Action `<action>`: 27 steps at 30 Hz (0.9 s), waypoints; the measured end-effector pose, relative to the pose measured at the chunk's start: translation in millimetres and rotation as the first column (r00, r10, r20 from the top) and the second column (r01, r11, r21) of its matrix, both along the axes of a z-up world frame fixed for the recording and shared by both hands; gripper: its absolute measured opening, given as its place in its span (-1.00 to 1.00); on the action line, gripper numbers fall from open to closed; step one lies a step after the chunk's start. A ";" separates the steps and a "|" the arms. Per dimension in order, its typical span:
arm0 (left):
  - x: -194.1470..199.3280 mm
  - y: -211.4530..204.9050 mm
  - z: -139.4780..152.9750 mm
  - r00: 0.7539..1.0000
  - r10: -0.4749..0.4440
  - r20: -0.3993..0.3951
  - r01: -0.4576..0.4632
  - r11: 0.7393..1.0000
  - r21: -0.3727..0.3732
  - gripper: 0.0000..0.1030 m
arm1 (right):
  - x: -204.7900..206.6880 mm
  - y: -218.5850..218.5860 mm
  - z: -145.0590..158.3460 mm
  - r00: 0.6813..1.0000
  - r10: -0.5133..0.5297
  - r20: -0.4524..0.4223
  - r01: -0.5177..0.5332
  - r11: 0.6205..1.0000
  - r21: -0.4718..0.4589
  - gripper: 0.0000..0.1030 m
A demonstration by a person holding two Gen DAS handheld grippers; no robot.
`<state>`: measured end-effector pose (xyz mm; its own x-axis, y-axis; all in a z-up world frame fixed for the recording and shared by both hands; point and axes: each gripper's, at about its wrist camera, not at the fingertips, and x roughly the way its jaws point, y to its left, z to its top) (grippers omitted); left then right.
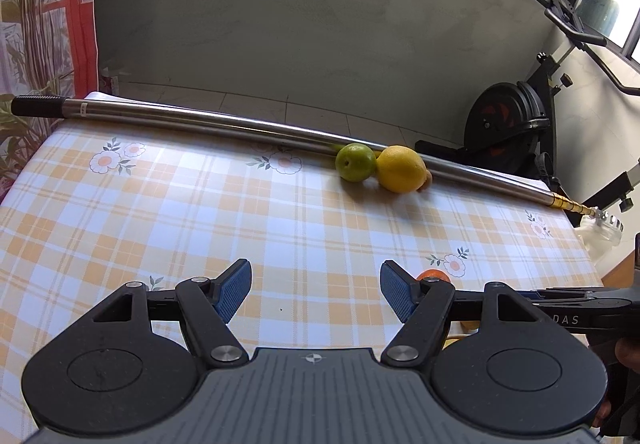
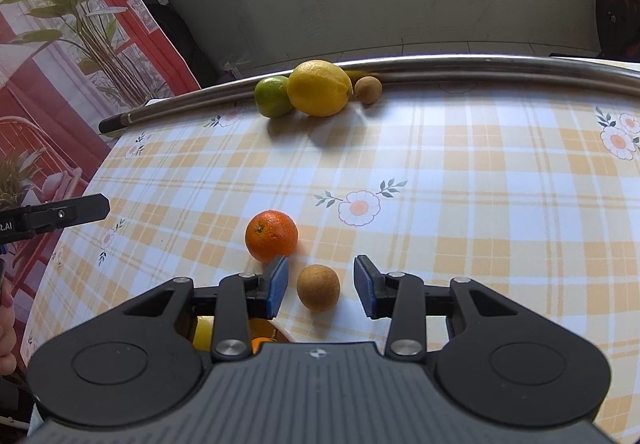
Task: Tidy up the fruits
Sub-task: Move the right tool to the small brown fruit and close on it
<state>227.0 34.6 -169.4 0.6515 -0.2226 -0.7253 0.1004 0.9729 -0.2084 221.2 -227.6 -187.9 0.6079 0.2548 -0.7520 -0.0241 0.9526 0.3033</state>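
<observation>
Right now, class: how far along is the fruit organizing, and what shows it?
Looks done: a lime, lemon and small brown fruit sit grouped against the metal pole. In hand: the right gripper has open jaws either side of a second brown fruit, not yet gripping. Left: that fruit and the orange. The left gripper is open and empty.

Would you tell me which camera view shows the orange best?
The right wrist view: the orange sits almost whole, just beyond the right gripper. In the left wrist view only its top sliver peeks over a finger.
</observation>
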 end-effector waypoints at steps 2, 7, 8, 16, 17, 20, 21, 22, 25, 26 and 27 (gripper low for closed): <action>0.4 -0.4 -1.0 1.000 0.004 -0.001 -0.004 1.000 0.013 0.43 | 2.1 0.5 -2.3 1.000 -0.003 -0.014 0.002 1.000 -0.002 -0.21; 1.2 0.9 -3.2 1.000 0.009 -0.004 -0.009 0.999 0.032 0.43 | 6.0 3.6 -6.6 0.999 -0.001 -0.046 0.001 1.000 -0.013 -0.21; 1.3 0.9 -3.5 1.000 0.009 -0.005 -0.009 0.999 0.035 0.43 | 6.6 5.1 -7.5 0.999 0.001 -0.050 -0.002 1.000 -0.018 -0.22; 0.9 0.7 -5.3 1.000 0.004 -0.015 -0.003 0.999 0.047 0.43 | 6.7 12.1 -9.4 0.999 0.020 -0.050 -0.022 0.999 -0.041 -0.45; 0.9 0.5 -5.3 1.000 0.003 -0.016 -0.002 0.999 0.047 0.43 | 6.5 12.6 -9.3 0.999 0.022 -0.048 -0.024 0.999 -0.044 -0.45; 1.9 0.4 -5.4 1.000 0.002 -0.020 -0.001 0.999 0.045 0.43 | 4.1 11.6 -8.8 0.999 0.016 -0.042 -0.018 0.999 -0.040 -0.45; 2.0 0.8 -5.1 1.000 0.002 -0.021 -0.001 0.999 0.044 0.43 | 2.5 10.9 -8.0 0.999 0.013 -0.037 -0.014 0.999 -0.032 -0.45; 2.3 1.2 -4.6 1.000 0.001 -0.021 -0.001 0.999 0.042 0.43 | 0.2 10.0 -7.1 1.000 0.011 -0.027 -0.012 1.000 -0.020 -0.45; 4.3 2.8 -1.6 1.000 -0.003 -0.013 0.004 0.999 0.045 0.43 | -9.0 9.4 -3.8 1.000 0.017 0.001 -0.017 1.000 -0.006 -0.45; 5.5 3.1 -0.3 1.000 -0.004 -0.010 0.005 0.999 0.051 0.43 | -11.9 9.7 -2.6 1.000 0.018 0.008 -0.017 1.000 -0.018 -0.45; 6.9 3.7 0.9 1.000 -0.004 -0.007 0.004 0.998 0.057 0.43 | -15.1 9.5 -1.4 1.000 0.017 0.018 -0.017 0.999 -0.030 -0.45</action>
